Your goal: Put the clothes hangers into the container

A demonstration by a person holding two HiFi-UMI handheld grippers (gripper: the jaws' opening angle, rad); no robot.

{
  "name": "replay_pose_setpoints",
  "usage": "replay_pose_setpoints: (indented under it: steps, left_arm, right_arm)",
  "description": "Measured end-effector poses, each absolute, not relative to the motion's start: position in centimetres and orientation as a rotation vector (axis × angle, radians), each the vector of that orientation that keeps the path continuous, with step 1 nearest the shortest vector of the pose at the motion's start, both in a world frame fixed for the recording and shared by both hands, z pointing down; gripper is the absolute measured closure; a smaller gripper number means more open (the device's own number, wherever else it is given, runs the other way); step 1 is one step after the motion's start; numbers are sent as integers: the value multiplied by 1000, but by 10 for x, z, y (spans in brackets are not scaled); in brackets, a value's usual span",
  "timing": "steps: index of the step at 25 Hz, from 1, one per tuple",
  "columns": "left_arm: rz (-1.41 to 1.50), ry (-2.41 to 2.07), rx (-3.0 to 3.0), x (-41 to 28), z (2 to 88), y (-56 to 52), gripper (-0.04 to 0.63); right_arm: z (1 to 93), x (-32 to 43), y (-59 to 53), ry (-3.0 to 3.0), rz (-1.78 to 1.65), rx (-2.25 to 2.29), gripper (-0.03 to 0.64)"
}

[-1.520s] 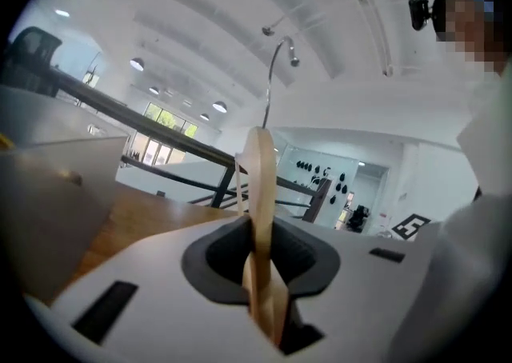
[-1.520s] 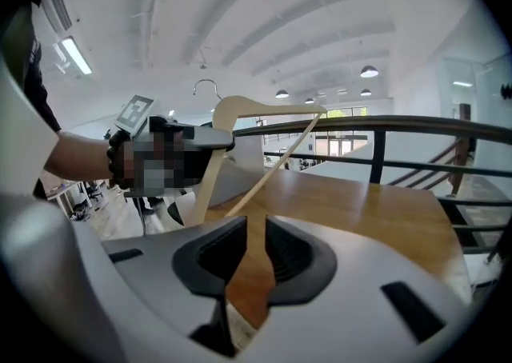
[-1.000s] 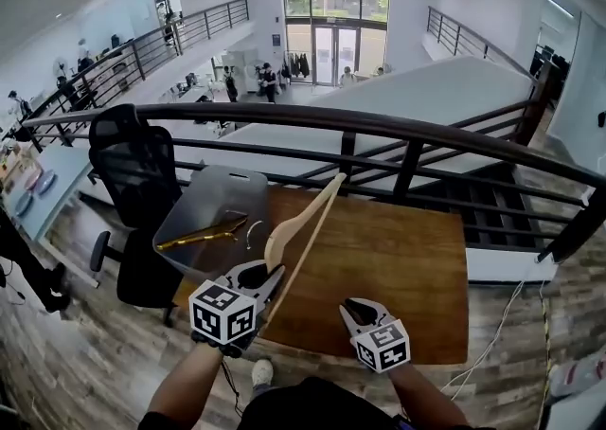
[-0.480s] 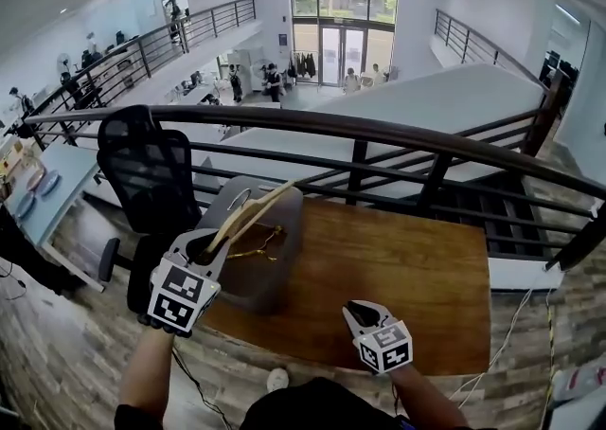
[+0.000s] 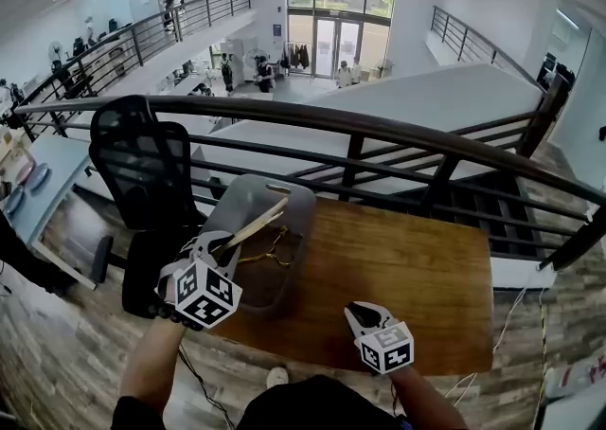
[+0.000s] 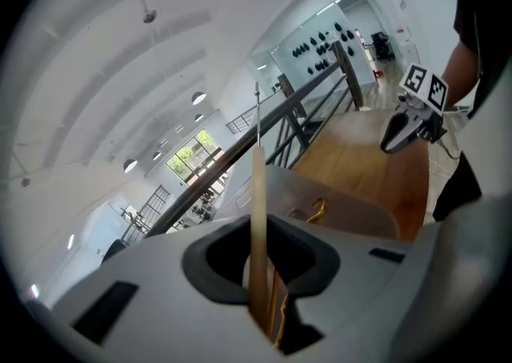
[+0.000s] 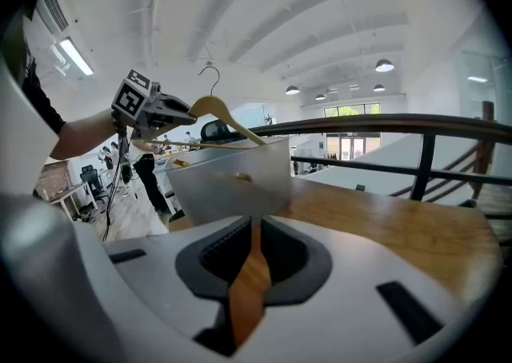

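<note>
My left gripper (image 5: 220, 248) is shut on one end of a pale wooden hanger (image 5: 254, 223), which it holds slanted over the grey container (image 5: 298, 196) at the table's left end. In the left gripper view the hanger (image 6: 258, 209) runs straight out between the jaws, and a gold hanger (image 6: 318, 209) lies inside the container (image 6: 352, 211). The right gripper view shows the held hanger (image 7: 224, 117) above the container's rim (image 7: 232, 177). My right gripper (image 5: 363, 313) hovers over the table's near edge; its jaws have just been closing, with nothing between them.
The wooden table (image 5: 407, 267) stands against a dark metal railing (image 5: 379, 130) with a drop to a lower floor behind it. A black office chair (image 5: 142, 172) stands left of the container. White cables lie on the floor at the right (image 5: 492, 343).
The left gripper has carried the wooden hanger leftwards from above the table to over the container, rolling it from steeply upright to a flatter slant. The right gripper has stayed near the table's front edge.
</note>
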State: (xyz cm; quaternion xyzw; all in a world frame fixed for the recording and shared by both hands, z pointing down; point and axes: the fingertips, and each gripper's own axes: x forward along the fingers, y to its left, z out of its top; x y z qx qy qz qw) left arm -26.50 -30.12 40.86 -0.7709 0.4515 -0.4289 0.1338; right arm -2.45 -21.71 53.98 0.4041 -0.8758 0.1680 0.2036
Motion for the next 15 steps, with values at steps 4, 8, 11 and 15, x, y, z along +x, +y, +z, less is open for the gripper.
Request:
replay_pose_setpoints:
  steps: [4, 8, 11, 15]
  left_arm:
    - [-1366, 1214, -2180, -254, 436, -318, 535]
    - [-1428, 1156, -2185, -250, 457, -331, 535]
    - [-1469, 1112, -2178, -242, 467, -339, 535]
    - [-1512, 1067, -2190, -234, 484, -343, 535]
  right_arm:
    - [537, -19, -217, -2426, 466, 1148, 583]
    - [537, -13, -218, -2410, 474, 1180, 583]
    - [535, -4, -218, -2395, 479, 1207, 583]
    - [537, 3, -215, -2370, 484, 1216, 583]
